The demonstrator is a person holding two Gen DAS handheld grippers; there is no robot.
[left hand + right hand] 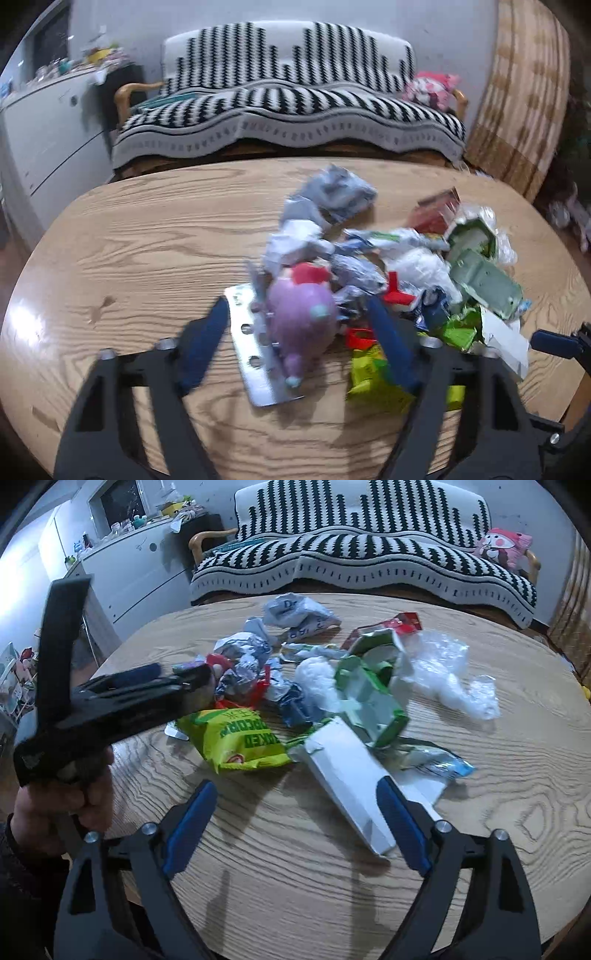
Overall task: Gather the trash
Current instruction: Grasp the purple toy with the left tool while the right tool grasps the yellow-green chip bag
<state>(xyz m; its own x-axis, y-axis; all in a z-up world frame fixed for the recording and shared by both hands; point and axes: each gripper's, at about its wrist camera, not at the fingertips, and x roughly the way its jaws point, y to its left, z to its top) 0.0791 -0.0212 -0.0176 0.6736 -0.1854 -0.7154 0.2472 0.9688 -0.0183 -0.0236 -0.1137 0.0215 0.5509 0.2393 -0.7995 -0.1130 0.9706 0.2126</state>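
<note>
A heap of trash lies on the oval wooden table [129,240]: crumpled white-and-blue wrappers [332,192], a torn green carton [480,273], a yellow-green popcorn bag [240,738], clear plastic [450,675] and a white carton [347,775]. My left gripper [297,306] is open at the heap's near left side. A purple soft thing with a red top [301,317] sits between its blue pads on a silver packet [255,350], and neither pad touches it. My right gripper [297,784] is open too, with the white carton's near end beside its right pad. A hand [55,805] holds the left gripper [184,672].
Behind the table stands a sofa under a black-and-white striped blanket [288,110], with a pink plush toy [502,548] at its right end. A white cabinet [48,140] with clutter on top is at the left. A woven wicker piece [524,92] is at the right.
</note>
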